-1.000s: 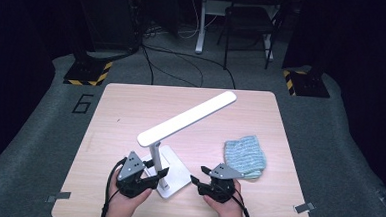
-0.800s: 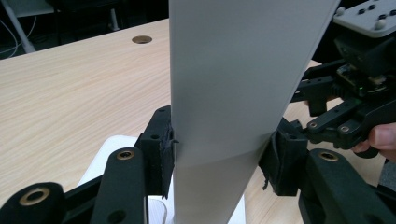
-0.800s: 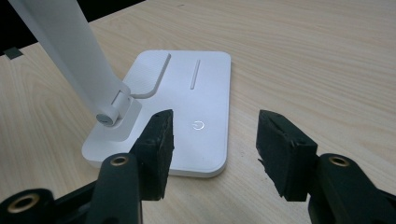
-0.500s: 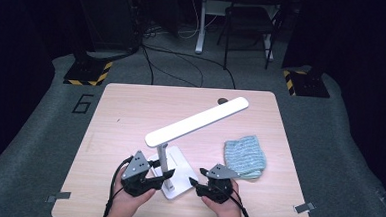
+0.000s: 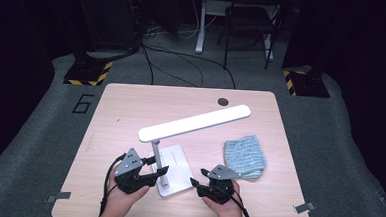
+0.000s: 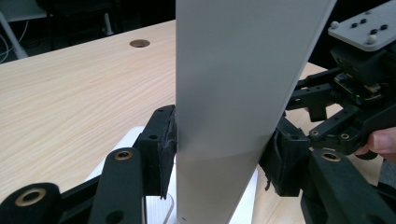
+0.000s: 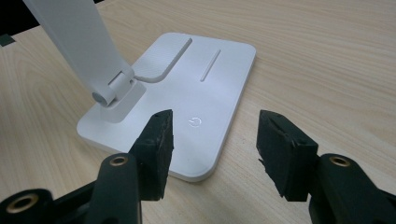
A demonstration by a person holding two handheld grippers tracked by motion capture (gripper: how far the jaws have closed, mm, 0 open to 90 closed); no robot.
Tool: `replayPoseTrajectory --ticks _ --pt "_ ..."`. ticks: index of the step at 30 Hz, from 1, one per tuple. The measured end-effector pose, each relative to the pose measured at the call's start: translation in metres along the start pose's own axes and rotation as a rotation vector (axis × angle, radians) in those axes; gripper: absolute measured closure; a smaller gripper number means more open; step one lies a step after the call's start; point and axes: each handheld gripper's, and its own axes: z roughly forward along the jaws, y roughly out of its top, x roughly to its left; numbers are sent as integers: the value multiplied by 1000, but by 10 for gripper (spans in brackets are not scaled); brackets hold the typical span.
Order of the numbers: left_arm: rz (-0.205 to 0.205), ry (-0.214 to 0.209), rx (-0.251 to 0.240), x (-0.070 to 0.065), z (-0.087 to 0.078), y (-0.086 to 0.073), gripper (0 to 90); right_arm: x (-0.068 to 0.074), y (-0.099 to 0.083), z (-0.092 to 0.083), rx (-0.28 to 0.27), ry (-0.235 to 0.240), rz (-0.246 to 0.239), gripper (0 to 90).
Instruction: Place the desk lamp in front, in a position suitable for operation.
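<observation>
A white desk lamp stands near the table's front edge, with a flat base [image 5: 177, 159], a thin post [image 5: 157, 155] and a long head [image 5: 195, 122] reaching back to the right. My left gripper [image 5: 158, 173] is shut on the post [image 6: 229, 93], both pads against its sides; its jaws have just been opening a little, with the post still between them. My right gripper [image 5: 197, 185] is open at the base's right front corner. In the right gripper view its jaws [image 7: 215, 135] straddle the base's [image 7: 205, 84] edge without touching it, near the power symbol [image 7: 195, 122].
A folded light-blue cloth [image 5: 245, 156] lies to the right of the lamp, just beyond my right hand. A cable hole [image 5: 223, 101] sits near the table's far edge. Chair legs, cables and striped stands are on the floor behind.
The lamp head has swung to the right and now lies flatter. The left gripper has shifted slightly with the post. The right gripper has stayed put.
</observation>
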Motion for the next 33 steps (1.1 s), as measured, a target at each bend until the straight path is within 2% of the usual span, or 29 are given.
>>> replayPoseTrajectory --ticks 3,6,8,12,16,18,24,25,26,27,28,29,30,31,32,33 --pt "-7 24 1 5 -3 0 504 0 0 0 -1 -1 3 458" --pt "-40 10 4 7 -3 2 503 1 0 0 -3 1 9 458" --pt "-45 23 -7 6 -1 2 504 1 0 0 -2 -1 8 458" --pt "-27 40 12 4 -1 4 524 3 2 0 -10 3 6 458" --pt "-6 32 23 2 3 7 528 2 3 -2 -14 -2 10 456" --pt "-5 13 41 3 5 10 528 0 4 -3 -22 -4 10 456" --pt "-3 -33 30 9 16 14 525 -4 9 -10 -52 -18 10 455" --pt "2 -45 43 10 16 15 525 -5 11 -13 -57 -23 22 456" --pt "6 -44 29 11 18 14 525 -9 14 -17 -70 -45 12 456" --pt "6 -44 29 11 18 14 525 -9 14 -17 -70 -45 12 456" --pt "4 -54 40 11 16 14 526 -15 17 -22 -80 -67 32 457" --pt "4 -54 40 11 16 14 526 -15 17 -22 -80 -67 32 457" --pt "12 -61 40 11 15 14 526 -21 20 -28 -94 -89 62 459" --pt "12 -61 40 11 15 14 526 -21 20 -28 -94 -89 62 459" --pt "8 -68 38 11 15 13 525 -30 24 -33 -107 -123 77 458" --pt "8 -72 36 11 14 13 525 -30 24 -33 -107 -123 77 458"
